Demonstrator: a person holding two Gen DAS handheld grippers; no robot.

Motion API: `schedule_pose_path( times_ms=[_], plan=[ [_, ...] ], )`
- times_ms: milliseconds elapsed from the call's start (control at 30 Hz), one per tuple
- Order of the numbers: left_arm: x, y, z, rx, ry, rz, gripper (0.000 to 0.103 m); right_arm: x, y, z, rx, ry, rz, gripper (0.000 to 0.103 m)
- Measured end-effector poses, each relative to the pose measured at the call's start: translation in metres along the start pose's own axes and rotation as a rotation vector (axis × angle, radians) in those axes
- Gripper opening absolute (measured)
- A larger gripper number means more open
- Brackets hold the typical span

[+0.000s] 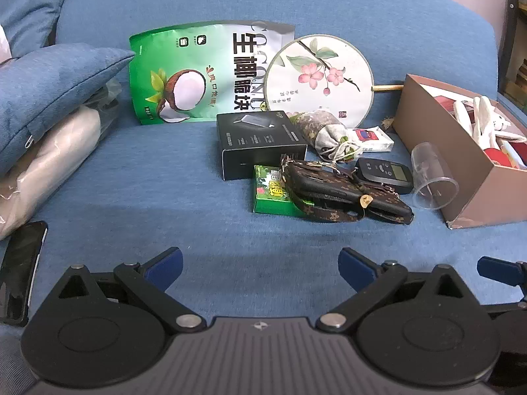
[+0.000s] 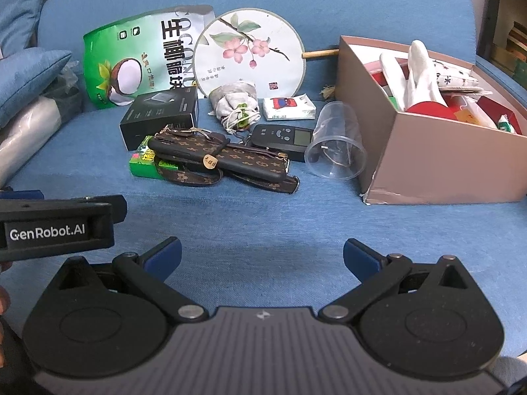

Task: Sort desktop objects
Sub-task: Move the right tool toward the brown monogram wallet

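On a blue sofa seat lie a green coconut snack bag [image 1: 184, 72] [image 2: 131, 65], a round flower fan [image 1: 319, 75] [image 2: 247, 52], a black box [image 1: 260, 143] [image 2: 161, 115], a cloth sachet [image 1: 326, 133] [image 2: 235, 103], a tissue pack [image 2: 288, 107], a small green box [image 1: 270, 194] [image 2: 145, 161], a brown patterned phone case with strap [image 1: 346, 194] [image 2: 224, 161], a black remote [image 1: 385, 174] [image 2: 281, 138] and a clear cup on its side [image 1: 431, 177] [image 2: 336, 144]. My left gripper [image 1: 260, 266] and right gripper [image 2: 262, 258] are open and empty, short of the pile.
A tan cardboard box [image 1: 451, 144] [image 2: 425, 164] holding white and red items stands at the right. Blue cushions [image 1: 56, 89] and a plastic-wrapped bundle [image 1: 49, 164] lie at the left, with a black phone [image 1: 19, 263] near the seat's front edge. The left gripper's body [image 2: 56, 227] shows beside the right one.
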State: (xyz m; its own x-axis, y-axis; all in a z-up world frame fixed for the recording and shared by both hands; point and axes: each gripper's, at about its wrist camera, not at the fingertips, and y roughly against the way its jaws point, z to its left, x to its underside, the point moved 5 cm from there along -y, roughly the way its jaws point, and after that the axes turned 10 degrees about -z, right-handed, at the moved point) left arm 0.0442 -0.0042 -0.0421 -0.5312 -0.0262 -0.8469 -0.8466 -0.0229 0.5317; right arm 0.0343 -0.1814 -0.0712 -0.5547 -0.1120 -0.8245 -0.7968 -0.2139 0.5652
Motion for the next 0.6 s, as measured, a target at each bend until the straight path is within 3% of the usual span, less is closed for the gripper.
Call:
schedule_pose_path(
  times_ms=[333,600],
  plan=[
    [-0.006,-0.020,-0.004,0.009,-0.027,0.008,0.102,-0.003,-0.019,0.004,-0.035,0.015,-0.014,0.102],
    [-0.029,-0.046,-0.008,0.062,-0.015,-0.001,0.102,-0.006,-0.057,-0.002,-0.092,0.035,-0.040,0.101]
  ],
)
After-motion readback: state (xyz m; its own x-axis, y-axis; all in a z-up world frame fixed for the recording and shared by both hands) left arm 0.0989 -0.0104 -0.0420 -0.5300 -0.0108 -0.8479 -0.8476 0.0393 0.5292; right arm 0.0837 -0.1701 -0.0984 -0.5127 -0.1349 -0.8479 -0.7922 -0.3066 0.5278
